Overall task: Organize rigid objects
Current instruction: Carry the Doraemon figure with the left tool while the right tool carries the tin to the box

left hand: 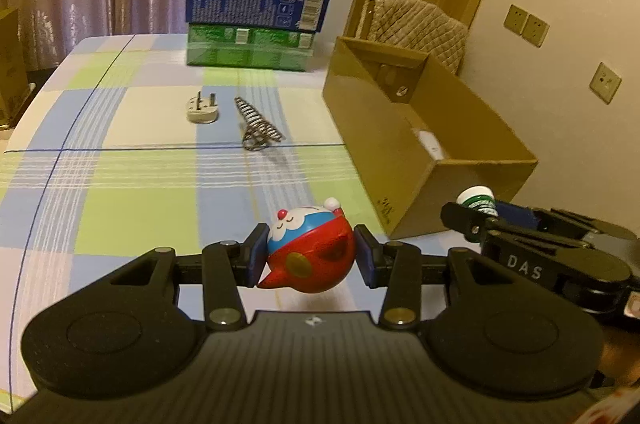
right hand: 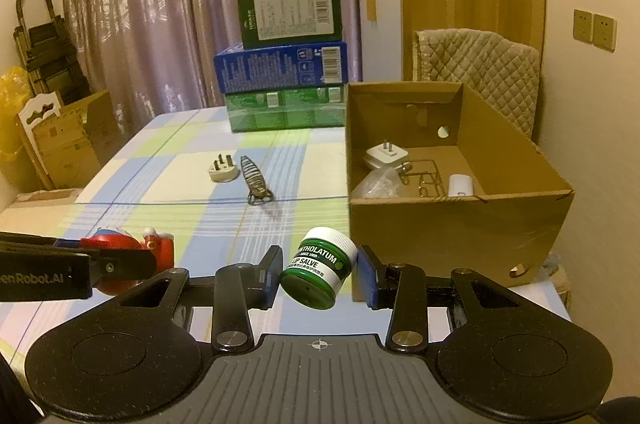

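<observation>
While left hand-held gripper clamps toy, right clamps "MENTHOLATUM LIP SALVE" jar.

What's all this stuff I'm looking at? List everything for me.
cat toy: one, red, blue and white, held in the left tool
lip salve jar: one, green with white lid, held in the right tool
plug: one, white, mid-table
wire spring: one, dark metal, beside the plug
cardboard box: one, brown, open, right of table, small items inside
stacked boxes: three, green and blue, far edge
tablecloth: one, checked pastel
left tool: one, black
right tool: one, black
</observation>
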Available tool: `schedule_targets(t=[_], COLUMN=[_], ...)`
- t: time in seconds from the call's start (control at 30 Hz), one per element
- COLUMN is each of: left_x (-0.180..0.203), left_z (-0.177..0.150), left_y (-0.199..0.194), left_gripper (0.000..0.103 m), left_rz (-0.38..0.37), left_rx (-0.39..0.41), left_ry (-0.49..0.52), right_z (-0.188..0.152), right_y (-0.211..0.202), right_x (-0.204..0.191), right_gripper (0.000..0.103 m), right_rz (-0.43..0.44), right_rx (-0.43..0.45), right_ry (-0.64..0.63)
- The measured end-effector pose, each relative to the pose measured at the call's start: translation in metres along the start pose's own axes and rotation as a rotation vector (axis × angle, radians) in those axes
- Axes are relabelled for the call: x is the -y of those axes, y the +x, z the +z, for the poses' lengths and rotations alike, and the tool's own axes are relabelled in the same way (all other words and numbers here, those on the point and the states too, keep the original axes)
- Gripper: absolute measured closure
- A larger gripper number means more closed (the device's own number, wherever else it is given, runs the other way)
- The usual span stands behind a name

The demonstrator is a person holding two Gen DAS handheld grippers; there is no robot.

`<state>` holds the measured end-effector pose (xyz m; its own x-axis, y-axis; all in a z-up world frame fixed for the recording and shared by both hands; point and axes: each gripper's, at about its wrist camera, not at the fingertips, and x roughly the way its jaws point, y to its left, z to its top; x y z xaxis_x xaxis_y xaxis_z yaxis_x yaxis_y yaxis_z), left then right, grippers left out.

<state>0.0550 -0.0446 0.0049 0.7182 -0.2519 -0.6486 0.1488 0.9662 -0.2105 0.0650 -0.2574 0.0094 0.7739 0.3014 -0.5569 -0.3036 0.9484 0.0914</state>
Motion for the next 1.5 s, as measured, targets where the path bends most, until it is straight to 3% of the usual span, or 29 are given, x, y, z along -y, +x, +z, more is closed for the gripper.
schedule_targets(t=[0.37,0.7,1.07,1.5], left_x=[0.04,0.094,0.127,0.138], left_z=[0.023,0.066,0.103,0.101], left_y=[0.009,0.037,0.095,0.143], left_gripper=[0.064,0.064,0.064,0.064], left_rz=[-0.076,-0.158,-0.191,-0.17], left_rx=[0.02,0.05,0.021,-0.038], left_ry=[0.037,0.104,0.122,0.139], right_z=[0.017,0.057,0.087,0.08], right_y=[-0.016,-0.012,0.034,0.068], right_x=[0.045,0.103,0.161,0.184], right_gripper=[0.066,0.066,0.066,0.066], right_rz=[-0.057,-0.104,-0.099,-0.088], right_rx=[0.042,0.094,0.043,-0.018], right_ry=[0.037,0.058,0.085,0.129])
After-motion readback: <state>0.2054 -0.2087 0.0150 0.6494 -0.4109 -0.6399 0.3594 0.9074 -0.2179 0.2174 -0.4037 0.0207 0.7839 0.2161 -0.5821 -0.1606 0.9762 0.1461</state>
